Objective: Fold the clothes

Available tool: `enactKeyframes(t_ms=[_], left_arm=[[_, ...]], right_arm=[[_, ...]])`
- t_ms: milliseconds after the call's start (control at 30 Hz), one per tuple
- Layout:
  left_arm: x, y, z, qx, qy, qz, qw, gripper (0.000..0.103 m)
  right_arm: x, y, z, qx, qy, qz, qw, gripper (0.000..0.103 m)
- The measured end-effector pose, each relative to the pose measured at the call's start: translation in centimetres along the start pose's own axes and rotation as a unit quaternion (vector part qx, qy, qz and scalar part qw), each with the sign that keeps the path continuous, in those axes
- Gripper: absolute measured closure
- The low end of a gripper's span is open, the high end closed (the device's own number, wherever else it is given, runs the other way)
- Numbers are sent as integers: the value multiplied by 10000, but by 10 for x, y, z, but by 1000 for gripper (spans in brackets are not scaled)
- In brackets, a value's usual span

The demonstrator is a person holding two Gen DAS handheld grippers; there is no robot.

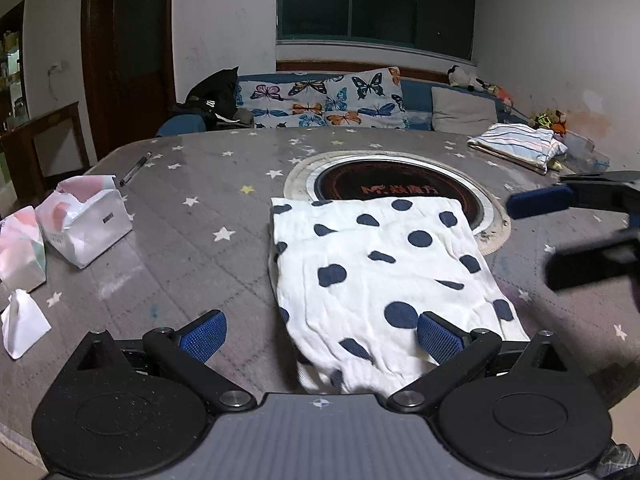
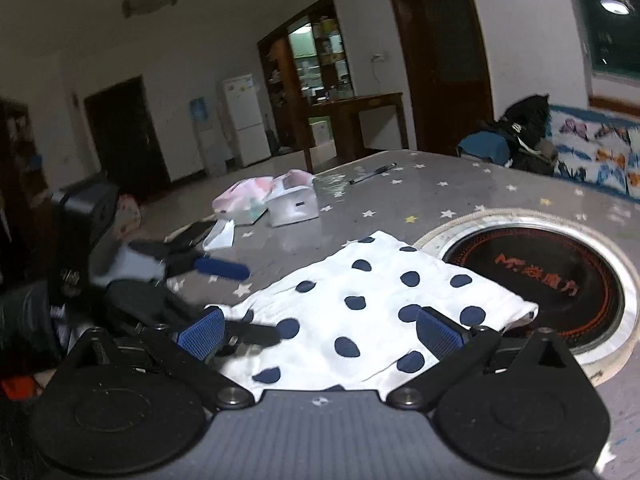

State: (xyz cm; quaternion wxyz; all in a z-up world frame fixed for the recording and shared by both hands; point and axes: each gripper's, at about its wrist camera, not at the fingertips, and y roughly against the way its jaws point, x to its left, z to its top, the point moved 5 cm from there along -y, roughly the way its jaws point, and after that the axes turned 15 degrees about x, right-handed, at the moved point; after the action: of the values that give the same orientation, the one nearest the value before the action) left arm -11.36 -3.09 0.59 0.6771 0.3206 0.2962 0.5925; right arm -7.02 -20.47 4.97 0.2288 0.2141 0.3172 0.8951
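- Left wrist view: the left gripper [image 1: 322,334] hangs over the near edge of the tabletop [image 1: 192,248], jaws wide apart and clamped on nothing.
- A white cloth [image 1: 376,276] with dark blue dots lies folded flat on the tabletop; its near end runs in between the jaws, and the right pad overlaps it, though contact cannot be told.
- The cloth's far edge covers the near rim of a round burner [image 1: 400,188] set into the tabletop.
- The right gripper [image 1: 540,236] reaches in from the right, blurred, jaws apart, just beside the cloth's right edge and not on it.
- Two tissue packs [image 1: 84,220] and a loose tissue [image 1: 22,322] sit at the left, a pen [image 1: 135,169] farther back, and a striped folded garment [image 1: 520,146] at the far right.
- Right wrist view: the right gripper [image 2: 320,334] has its jaws spread wide with nothing gripped; the cloth [image 2: 372,312] lies below and between them.
- The burner [image 2: 552,276] is to the right, partly under the cloth's corner.
- The left gripper [image 2: 240,300] is at the left, blurred, jaws apart: one blue finger over bare tabletop [image 2: 400,200], the other dark one over the cloth's near left edge.
- Tissue packs [image 2: 276,200] and pen [image 2: 372,174] lie beyond.
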Motion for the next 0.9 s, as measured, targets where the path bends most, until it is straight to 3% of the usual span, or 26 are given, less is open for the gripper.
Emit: enactKeyframes(t_ms=[133, 533, 900], left_arm=[[-4, 1, -3, 27, 29, -62, 10000, 0], [-4, -7, -14, 249, 150, -185, 9994, 0], [-3, -10, -19, 331, 207, -307, 9988, 0]], right_arm=[[-11, -12, 7, -28, -211, 103, 9997, 0], [-22, -74, 14, 863, 156, -33, 9961, 0], [-61, -101, 28, 1115, 88, -384, 9930, 0]])
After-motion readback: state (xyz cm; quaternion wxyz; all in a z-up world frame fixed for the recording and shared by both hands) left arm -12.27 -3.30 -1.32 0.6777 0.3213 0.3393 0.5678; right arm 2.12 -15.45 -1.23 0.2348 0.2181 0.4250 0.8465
